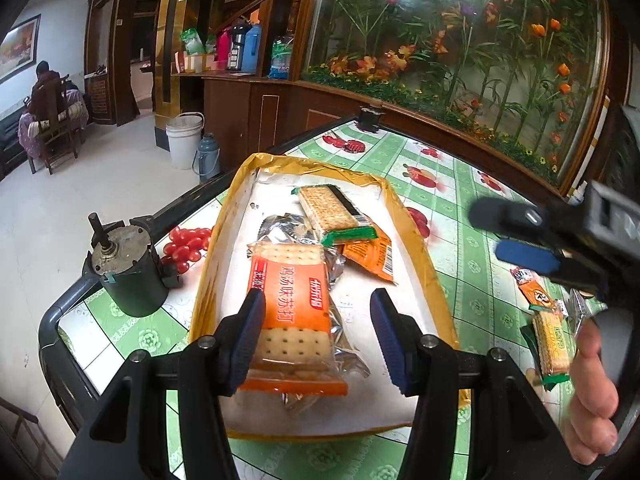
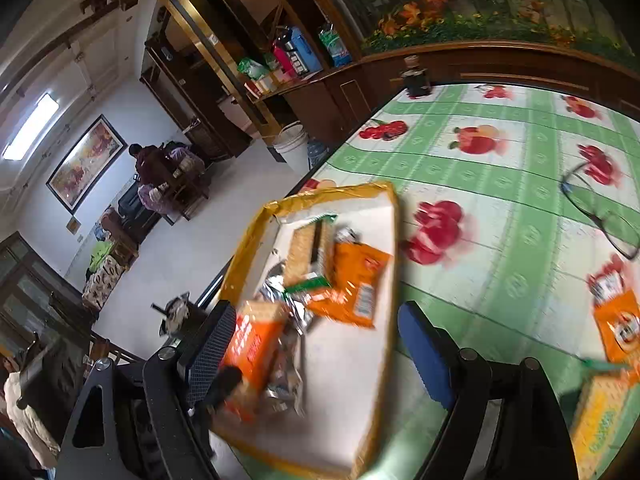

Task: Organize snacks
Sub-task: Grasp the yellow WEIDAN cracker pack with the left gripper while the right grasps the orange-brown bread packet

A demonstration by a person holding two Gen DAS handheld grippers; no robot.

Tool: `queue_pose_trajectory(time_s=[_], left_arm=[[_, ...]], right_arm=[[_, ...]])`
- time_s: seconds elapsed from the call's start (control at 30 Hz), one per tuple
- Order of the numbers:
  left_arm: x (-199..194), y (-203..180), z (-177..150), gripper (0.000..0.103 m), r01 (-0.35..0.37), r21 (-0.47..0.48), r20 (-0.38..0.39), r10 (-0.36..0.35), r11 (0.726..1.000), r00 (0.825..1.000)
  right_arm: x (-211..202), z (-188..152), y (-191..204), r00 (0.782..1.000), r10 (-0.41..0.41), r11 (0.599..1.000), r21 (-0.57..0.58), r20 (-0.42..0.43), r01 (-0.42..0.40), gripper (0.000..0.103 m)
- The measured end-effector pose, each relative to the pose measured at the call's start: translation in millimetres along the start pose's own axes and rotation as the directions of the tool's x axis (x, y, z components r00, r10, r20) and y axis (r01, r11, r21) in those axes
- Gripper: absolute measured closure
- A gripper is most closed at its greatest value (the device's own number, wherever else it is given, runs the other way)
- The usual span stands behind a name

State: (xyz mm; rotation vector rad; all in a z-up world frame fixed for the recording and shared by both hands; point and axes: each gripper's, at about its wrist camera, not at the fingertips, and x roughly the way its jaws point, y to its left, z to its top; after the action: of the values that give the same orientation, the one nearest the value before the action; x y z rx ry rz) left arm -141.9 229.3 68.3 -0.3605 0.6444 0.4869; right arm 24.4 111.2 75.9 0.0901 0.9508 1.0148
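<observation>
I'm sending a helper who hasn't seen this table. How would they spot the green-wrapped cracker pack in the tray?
On the fruit-print tablecloth lies a white tray with a yellow rim. At its far end rests the green-wrapped cracker pack. It alone there has green ends and a black side strip; the neighbouring packs are orange or silver.

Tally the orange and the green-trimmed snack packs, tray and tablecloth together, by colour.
Orange packs: 3 (two in the tray, one on the tablecloth)
Green-trimmed cracker packs: 2 (one in the tray, one on the tablecloth)
Total: 5
</observation>
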Motion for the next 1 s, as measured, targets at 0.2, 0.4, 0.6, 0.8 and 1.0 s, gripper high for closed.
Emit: queue_pose_trajectory(time_s=[0.2,0.4,0.6,0.8,1.0], left_arm=[[-7.2,-15.5,-5.9,0.049,0.011,0.035,0.003,-0.011,0.999,1.000],[-8.1,-40.7,-17.1,0.048,0.038,0.094,-0.012,-0.037,0.995,0.999],[-4.9,-82.0,-28.9,0.048,0.100,0.180,-0.052,-0.092,0.979,0.994],[1.4,-141.1,-42.6,0.035,0.207,0.262,-0.126,-0.180,0.943,0.976],[21.8,-200.5,-50.3,0.035,0.302,0.297,-0.225,-0.241,0.906,0.944]], right_arm=[[-40.8,-33.5,-24.9,1.000,0.012,1.000,-0.012,0.012,-0.012,0.016],[-81.4,-63.5,-61.7,0.999,-0.017,1.000,-0.001,0.048,0.017,0.016],[-131.0,-81.0,-120.3,0.985,-0.134,0.986,0.111,0.108,0.122,0.016],[-162.9,-88.7,-164.5,0.949,-0.299,0.930,0.253,0.098,0.267,0.016],[-187.4,-96.1,-179.6,0.905,-0.416,0.887,0.262,0.092,0.381,0.016]])
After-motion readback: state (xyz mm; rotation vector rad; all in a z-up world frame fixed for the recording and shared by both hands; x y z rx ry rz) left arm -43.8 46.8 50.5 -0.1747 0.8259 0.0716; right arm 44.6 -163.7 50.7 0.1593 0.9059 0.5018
